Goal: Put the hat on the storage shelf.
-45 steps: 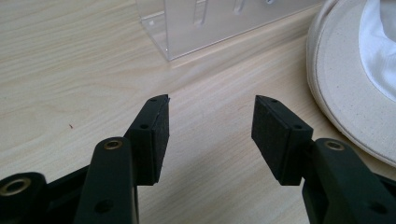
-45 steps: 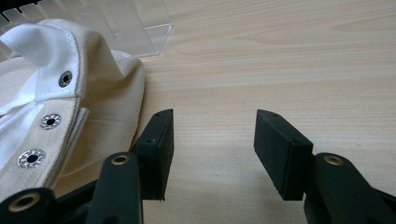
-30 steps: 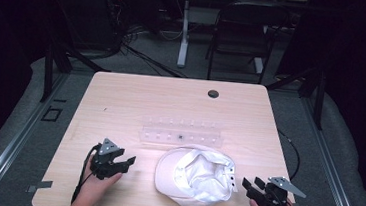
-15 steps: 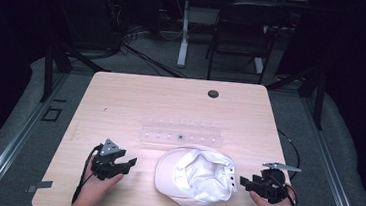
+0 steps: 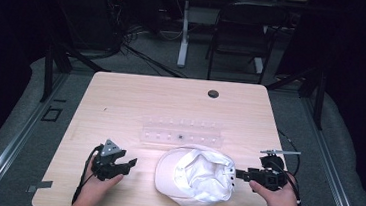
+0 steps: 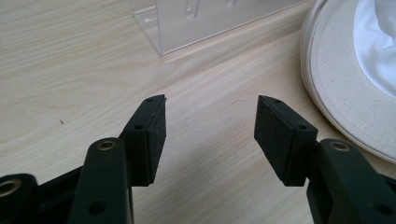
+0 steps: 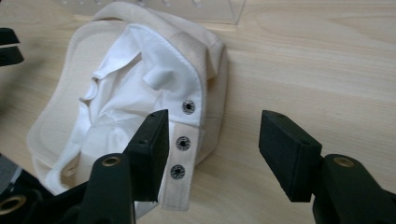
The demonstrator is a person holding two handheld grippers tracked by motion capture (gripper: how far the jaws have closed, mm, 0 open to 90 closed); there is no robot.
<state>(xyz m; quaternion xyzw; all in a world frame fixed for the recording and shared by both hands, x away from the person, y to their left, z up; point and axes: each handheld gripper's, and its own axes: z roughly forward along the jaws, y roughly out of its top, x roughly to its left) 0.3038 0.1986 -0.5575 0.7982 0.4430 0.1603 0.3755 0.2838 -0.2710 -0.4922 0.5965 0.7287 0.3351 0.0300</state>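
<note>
Right gripper view has our spread right gripper (image 7: 212, 140) nearing the cap's snap strap (image 7: 183, 154); next we pinch it, left gripper (image 6: 210, 122) spread too

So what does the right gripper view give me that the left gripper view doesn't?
Right gripper view alone: the cap's white lining, its strap with three metal snaps, and the right gripper open, its left jaw over that strap. Left gripper view alone: the left gripper open over bare table, and the cap's brim edge at the right. Both: the cap, the clear rack and the wood table.
</note>
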